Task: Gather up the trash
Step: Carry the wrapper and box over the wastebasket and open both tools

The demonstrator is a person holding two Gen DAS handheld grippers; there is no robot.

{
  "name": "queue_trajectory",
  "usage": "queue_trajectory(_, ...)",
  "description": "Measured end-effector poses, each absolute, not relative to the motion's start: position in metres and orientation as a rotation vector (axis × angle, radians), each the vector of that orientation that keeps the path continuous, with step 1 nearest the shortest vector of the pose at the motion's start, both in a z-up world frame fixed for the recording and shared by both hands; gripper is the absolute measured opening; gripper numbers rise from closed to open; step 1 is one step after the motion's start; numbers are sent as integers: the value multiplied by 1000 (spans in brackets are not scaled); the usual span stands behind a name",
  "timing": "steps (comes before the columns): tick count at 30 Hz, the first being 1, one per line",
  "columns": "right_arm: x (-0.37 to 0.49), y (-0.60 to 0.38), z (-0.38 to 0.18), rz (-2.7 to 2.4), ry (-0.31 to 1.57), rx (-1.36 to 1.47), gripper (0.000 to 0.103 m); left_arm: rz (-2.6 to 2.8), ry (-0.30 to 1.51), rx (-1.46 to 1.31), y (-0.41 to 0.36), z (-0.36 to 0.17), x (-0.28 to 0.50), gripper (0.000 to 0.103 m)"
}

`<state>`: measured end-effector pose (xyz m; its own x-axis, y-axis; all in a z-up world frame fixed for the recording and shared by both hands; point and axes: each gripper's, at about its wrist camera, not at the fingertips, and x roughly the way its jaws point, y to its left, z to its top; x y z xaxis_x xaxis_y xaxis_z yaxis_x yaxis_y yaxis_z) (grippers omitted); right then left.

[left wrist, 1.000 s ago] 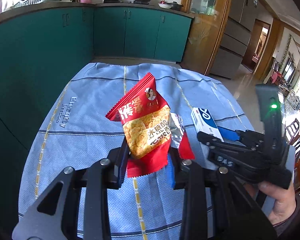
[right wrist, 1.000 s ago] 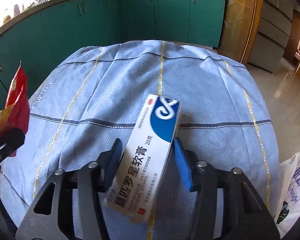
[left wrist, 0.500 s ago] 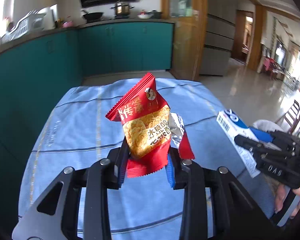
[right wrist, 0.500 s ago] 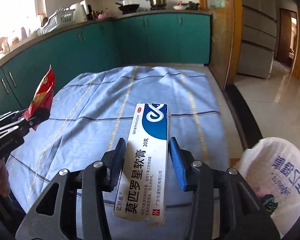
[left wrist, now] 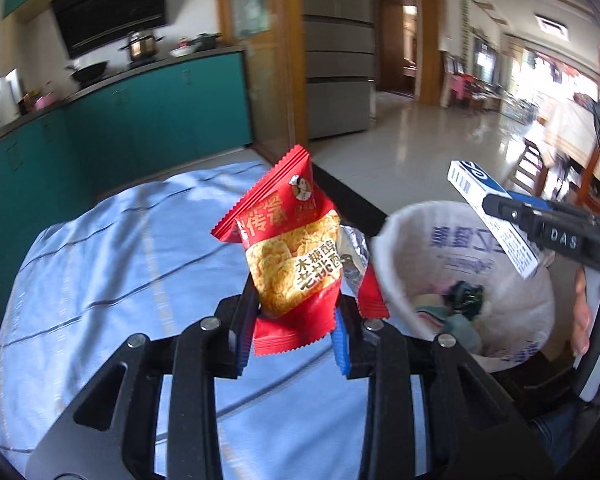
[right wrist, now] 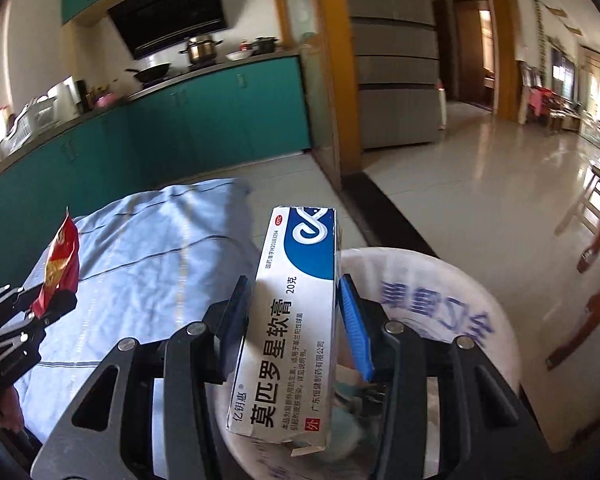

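Note:
My left gripper is shut on a red snack wrapper and holds it upright at the table's right edge, just left of a white trash bag. My right gripper is shut on a white and blue ointment box and holds it over the open trash bag. The right gripper with the box also shows in the left wrist view, above the bag. The left gripper with the wrapper shows at the left of the right wrist view.
A table under a light blue cloth lies to the left. The trash bag holds several discarded items. Teal kitchen cabinets stand behind. A shiny tiled floor and wooden chairs are to the right.
Both grippers have swung right, away from the table, with their items held. The trash bag has come into full view under the right gripper and beside the left one.

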<state>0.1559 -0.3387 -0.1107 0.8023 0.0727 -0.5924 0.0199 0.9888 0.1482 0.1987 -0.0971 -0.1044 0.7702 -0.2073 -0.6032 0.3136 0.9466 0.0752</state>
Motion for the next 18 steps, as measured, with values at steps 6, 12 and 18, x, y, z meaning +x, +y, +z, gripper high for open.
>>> queue_trajectory(6, 141, -369, -118, -28, 648, 156, 45, -373, 625, 215, -155, -116, 201, 33)
queue_trajectory(12, 138, -388, -122, -87, 677, 182, 45, -449, 700, 252, -205, -141, 214, 34)
queue_trajectory(18, 143, -403, -134, -139, 734, 219, 45, -506, 750, 244, -235, -163, 221, 38)
